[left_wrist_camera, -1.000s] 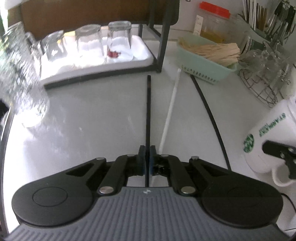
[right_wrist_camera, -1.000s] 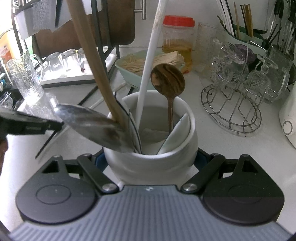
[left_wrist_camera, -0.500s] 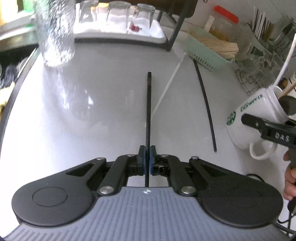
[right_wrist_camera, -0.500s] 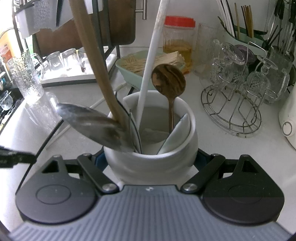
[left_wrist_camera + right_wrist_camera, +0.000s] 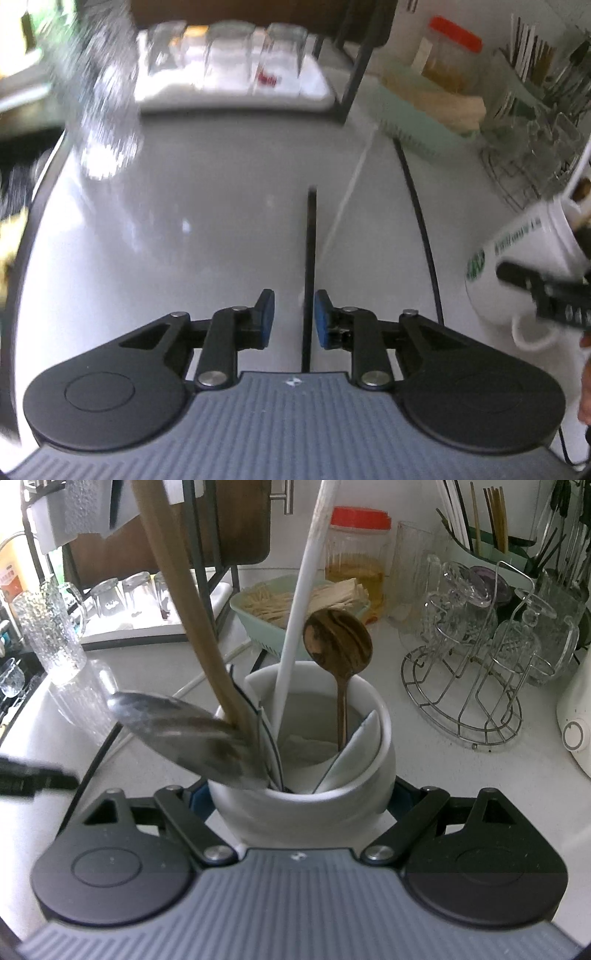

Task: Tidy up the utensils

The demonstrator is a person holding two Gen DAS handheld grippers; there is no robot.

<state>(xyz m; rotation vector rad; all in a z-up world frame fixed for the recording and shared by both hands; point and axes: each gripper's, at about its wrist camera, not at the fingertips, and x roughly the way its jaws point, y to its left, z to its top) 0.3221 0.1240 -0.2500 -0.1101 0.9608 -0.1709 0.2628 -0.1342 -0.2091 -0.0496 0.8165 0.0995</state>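
On the white table (image 5: 184,229), a thin white chopstick (image 5: 347,199) and another black one (image 5: 421,221) lie at one o'clock of the left gripper (image 5: 294,314), a mint basket of wooden sticks (image 5: 424,122) beyond. Its fingers, clamped a moment ago, are opening around the long black chopstick (image 5: 311,236). The right gripper (image 5: 301,801) grips the white utensil-filled mug (image 5: 332,794)

Red-lidded jar (image 5: 356,552) beside wire glass rack (image 5: 467,698).
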